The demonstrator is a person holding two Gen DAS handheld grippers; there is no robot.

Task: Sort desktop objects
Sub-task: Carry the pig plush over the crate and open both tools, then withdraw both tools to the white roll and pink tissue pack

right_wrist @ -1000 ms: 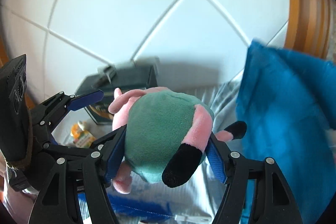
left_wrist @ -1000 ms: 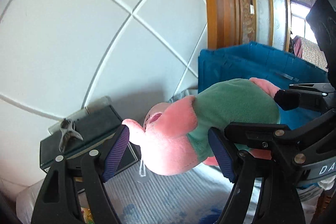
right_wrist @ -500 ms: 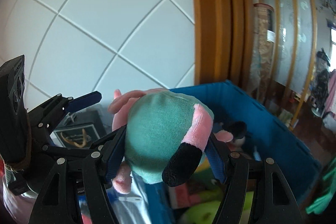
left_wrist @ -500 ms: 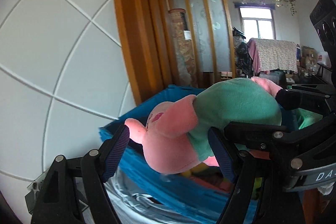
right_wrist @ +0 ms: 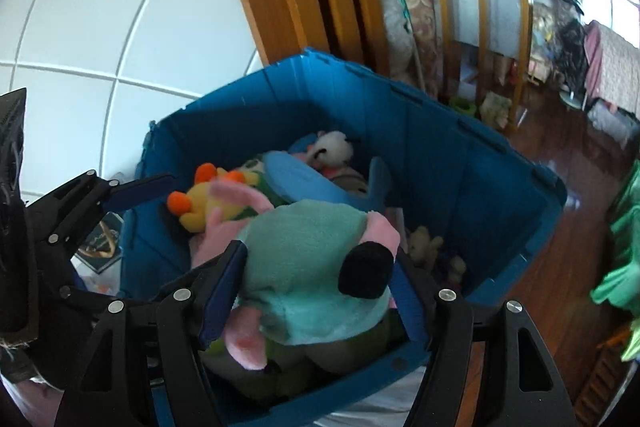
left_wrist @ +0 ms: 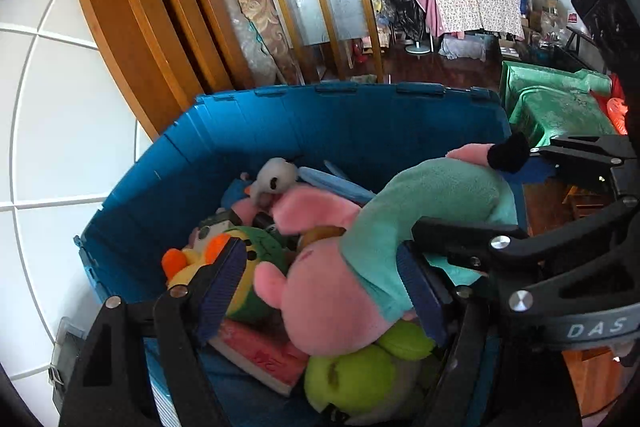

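A pink plush pig in a teal shirt [right_wrist: 316,267] is held over the blue storage bin [right_wrist: 452,155]. My right gripper [right_wrist: 318,291] is shut on the pig's body. In the left wrist view the pig [left_wrist: 360,267] lies between the fingers of my left gripper [left_wrist: 320,291], which is open; the left pad does not touch the toy. The bin [left_wrist: 360,119] holds several plush toys, among them a yellow duck [right_wrist: 200,203], a white one [left_wrist: 276,179] and a green one [left_wrist: 352,375].
A red book [left_wrist: 260,347] lies in the bin under the toys. A white panelled wall [left_wrist: 52,147] and a wooden door frame [left_wrist: 132,15] stand behind the bin. A green stool [left_wrist: 556,107] and dark wooden floor [right_wrist: 560,227] are to the right.
Both grippers swung right from the table and wall to above the blue bin, carrying the pig. The bin's inside with its toys has come into view.
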